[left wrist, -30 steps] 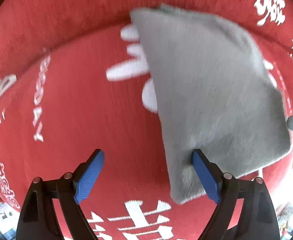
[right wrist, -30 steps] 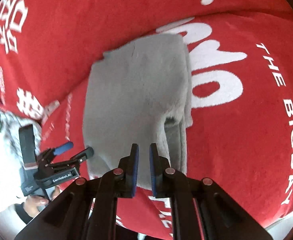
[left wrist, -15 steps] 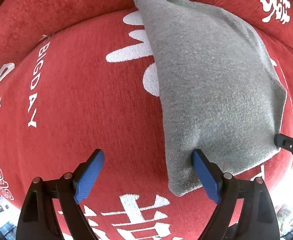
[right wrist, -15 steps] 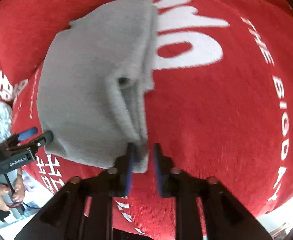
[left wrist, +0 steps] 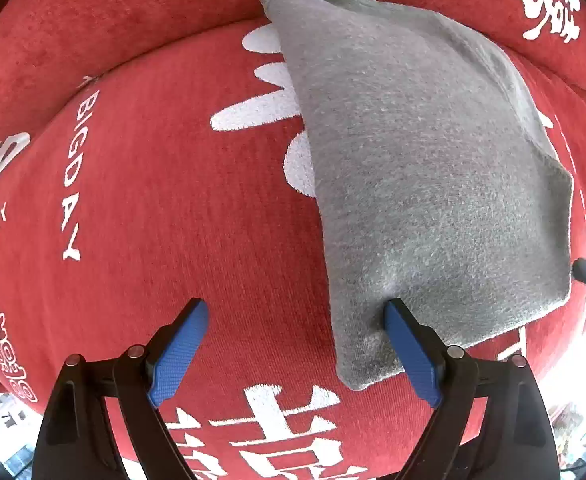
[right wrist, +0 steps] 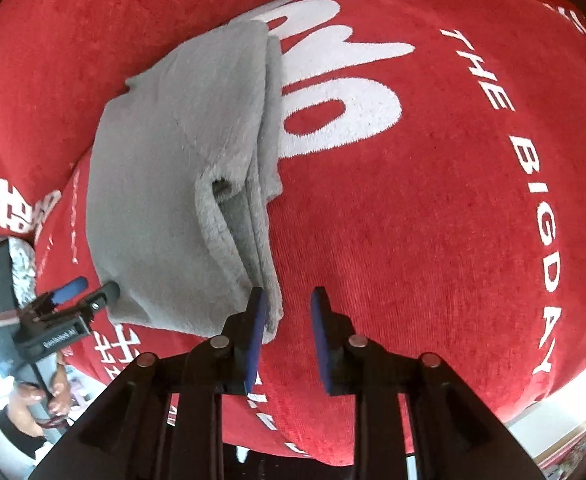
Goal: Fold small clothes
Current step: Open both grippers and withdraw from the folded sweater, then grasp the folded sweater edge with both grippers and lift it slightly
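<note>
A folded grey garment (left wrist: 433,160) lies on a red cover with white lettering (left wrist: 165,208). My left gripper (left wrist: 295,304) points straight down and stands wide open; its right fingertip (left wrist: 393,308) rests on the garment's near corner, its left one over bare red fabric. In the right wrist view the garment (right wrist: 165,184) shows stacked layers along its right edge. My right gripper (right wrist: 289,296) has its jaws opening, a small gap between them. The garment's near edge lies against the left pad; the right pad is clear of it. The left gripper (right wrist: 89,292) shows at the garment's other corner.
The red cover (right wrist: 433,220) stretches wide to the right of the garment and bulges like a cushion. A person's hand (right wrist: 49,396) holds the left tool at the lower left. Bright floor shows past the cover's near edge.
My right gripper's jaws have parted and let go of the garment's edge, which now lies flat. The right hand has shifted toward the near corner. The left gripper has kept still.
</note>
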